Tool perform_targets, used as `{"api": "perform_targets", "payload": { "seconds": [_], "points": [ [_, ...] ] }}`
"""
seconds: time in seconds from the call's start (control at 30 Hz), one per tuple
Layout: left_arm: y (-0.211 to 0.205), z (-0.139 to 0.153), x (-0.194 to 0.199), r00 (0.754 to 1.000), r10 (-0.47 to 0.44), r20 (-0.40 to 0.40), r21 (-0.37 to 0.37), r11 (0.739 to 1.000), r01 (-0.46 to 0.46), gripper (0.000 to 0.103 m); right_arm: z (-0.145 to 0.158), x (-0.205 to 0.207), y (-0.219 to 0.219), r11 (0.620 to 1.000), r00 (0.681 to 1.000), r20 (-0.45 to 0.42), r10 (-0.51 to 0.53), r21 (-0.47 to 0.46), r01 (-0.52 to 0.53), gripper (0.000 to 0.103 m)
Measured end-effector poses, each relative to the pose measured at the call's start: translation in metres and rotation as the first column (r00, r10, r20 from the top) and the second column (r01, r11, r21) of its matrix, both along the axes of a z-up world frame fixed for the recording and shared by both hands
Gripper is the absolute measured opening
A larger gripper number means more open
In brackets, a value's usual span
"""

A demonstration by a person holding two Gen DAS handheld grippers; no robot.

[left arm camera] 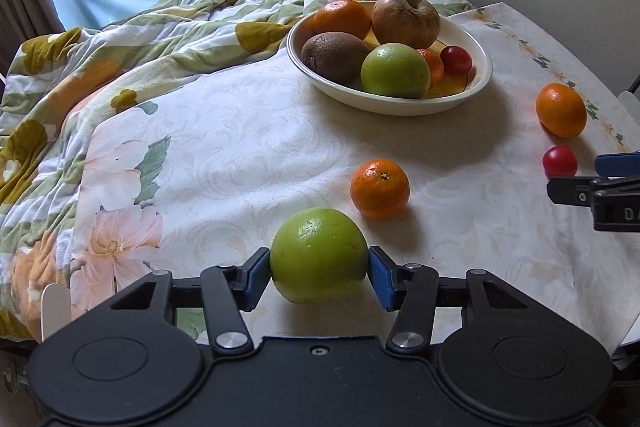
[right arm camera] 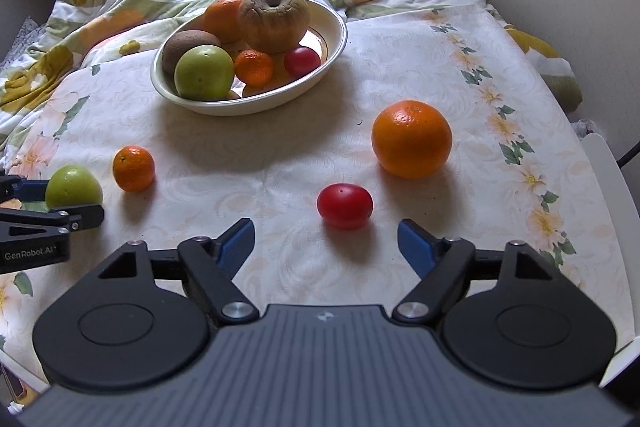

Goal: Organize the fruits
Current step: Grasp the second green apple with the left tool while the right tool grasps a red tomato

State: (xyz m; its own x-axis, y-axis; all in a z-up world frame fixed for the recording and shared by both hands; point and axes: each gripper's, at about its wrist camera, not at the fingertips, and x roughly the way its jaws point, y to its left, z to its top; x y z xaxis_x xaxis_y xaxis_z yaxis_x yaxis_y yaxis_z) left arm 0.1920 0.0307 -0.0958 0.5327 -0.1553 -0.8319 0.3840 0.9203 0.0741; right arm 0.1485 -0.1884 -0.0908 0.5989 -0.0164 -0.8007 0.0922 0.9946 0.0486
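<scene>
A round green apple [left arm camera: 319, 259] is clamped between the blue pads of the left gripper [left arm camera: 319, 277] at 6 o'clock on the floral tablecloth [left arm camera: 240, 147]. The right gripper [right arm camera: 326, 241] is spread wide, with a small red tomato [right arm camera: 345, 205] at 12 o'clock.

Bare table [right arm camera: 280, 155] lies between the bowl [right arm camera: 340, 39] at 12 o'clock and the loose fruit. A mandarin [right arm camera: 133, 168] at 10 o'clock and an orange [right arm camera: 412, 138] at 2 o'clock flank that lane.

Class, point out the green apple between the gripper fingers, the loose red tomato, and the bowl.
green apple [left arm camera: 318, 253], left wrist view, front skin.
red tomato [right arm camera: 345, 205], right wrist view, top.
bowl [right arm camera: 248, 105], right wrist view, near rim.
</scene>
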Motion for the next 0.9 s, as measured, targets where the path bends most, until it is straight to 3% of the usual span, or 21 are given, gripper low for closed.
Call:
{"api": "perform_targets", "payload": {
  "seconds": [0.4,0.47,0.57,0.9],
  "points": [
    [0.007,0.0,-0.007,1.0,-0.004,-0.005,-0.026,1.0,0.003,0.057,-0.012,0.02,0.0,0.999,0.999,-0.026,-0.023,-0.034,0.022,0.066],
    [0.008,0.0,-0.007,1.0,0.0,-0.007,-0.032,0.999,-0.001,0.056,-0.014,0.022,-0.001,0.999,0.999,-0.028,-0.021,-0.038,0.02,0.056],
    [0.01,0.001,-0.009,1.0,0.008,-0.009,-0.037,0.999,-0.009,0.056,-0.016,0.025,-0.002,0.999,0.999,-0.034,-0.02,-0.048,0.018,0.051],
    [0.018,0.021,-0.025,0.999,0.033,0.011,-0.083,0.996,-0.032,0.056,0.002,0.019,0.005,0.999,1.0,-0.004,0.01,-0.046,-0.011,0.05]
  ]
}}
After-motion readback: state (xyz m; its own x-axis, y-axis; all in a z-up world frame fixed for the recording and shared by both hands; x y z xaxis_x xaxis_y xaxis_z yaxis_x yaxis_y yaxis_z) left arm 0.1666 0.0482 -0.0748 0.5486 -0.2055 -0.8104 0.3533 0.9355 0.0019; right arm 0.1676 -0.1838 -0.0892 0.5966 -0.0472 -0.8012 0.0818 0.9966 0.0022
